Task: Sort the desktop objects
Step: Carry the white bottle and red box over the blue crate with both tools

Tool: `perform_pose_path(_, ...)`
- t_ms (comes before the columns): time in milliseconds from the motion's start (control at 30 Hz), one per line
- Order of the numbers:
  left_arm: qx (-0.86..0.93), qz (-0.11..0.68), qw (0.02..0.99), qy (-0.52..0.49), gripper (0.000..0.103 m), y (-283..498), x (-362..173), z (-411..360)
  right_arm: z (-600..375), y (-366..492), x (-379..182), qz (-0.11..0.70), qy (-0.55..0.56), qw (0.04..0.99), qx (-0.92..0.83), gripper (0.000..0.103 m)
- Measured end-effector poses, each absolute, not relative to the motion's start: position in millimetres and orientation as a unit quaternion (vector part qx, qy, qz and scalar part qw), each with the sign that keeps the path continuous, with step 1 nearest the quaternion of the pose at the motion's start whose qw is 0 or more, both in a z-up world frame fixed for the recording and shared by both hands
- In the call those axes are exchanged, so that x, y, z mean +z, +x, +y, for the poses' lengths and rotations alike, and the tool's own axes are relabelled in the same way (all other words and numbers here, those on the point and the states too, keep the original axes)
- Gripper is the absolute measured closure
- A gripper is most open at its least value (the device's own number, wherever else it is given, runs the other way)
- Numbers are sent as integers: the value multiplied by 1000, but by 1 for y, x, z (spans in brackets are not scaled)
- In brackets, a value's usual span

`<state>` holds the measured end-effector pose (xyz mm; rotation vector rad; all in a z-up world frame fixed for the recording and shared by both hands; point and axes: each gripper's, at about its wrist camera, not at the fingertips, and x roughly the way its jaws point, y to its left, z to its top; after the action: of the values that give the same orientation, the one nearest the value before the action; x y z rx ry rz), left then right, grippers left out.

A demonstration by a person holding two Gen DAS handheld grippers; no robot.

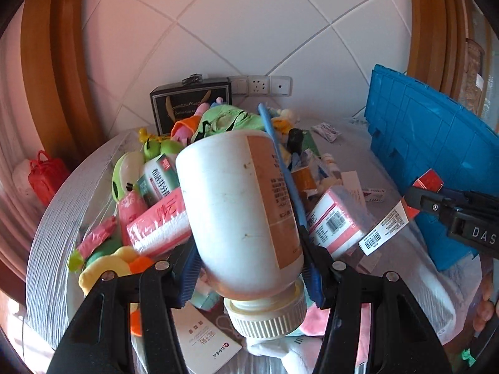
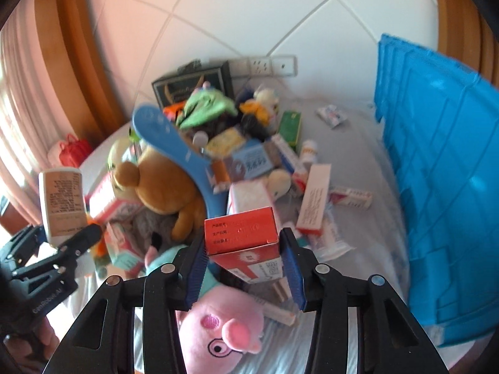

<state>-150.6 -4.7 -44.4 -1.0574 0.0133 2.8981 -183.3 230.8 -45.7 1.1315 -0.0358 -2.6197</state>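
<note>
While lifted above cluttered table, white bottle is clamped in left gripper, jaws partly open, pads pressed on both sides, cap toward camera. Blue crate is seen at right.

Right wrist view: red box is pinched in right gripper, jaws narrowly apart, over pink plush. Brown bear is seen behind, blurred.
</note>
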Motion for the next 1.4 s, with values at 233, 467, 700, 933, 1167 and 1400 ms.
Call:
perform_pose_path(233,948,12,113,-297,48,-167,1,34,258,-177,18,-45,328,100,-938,60)
perform_pose_path(467,952,21,173,-251,48,-172,55,93,301,-163,93,-74,247,76,-963,60)
perform_pose_path(700,956,33,216,-197,48,-173,108,192,376,-147,175,-61,179,35,-981,60)
perform_pose_path(933,931,33,266,-247,48,-206,144,346,487,-178,197,24,243,-44,-969,60)
perform_pose_path(1167,874,60,257,-407,48,-266,114,499,602,-240,145,51,384,-58,-920,61)
perform_pose_path(1400,813,115,192,-538,48,-299,36,550,654,-292,45,64,556,-50,-827,63)
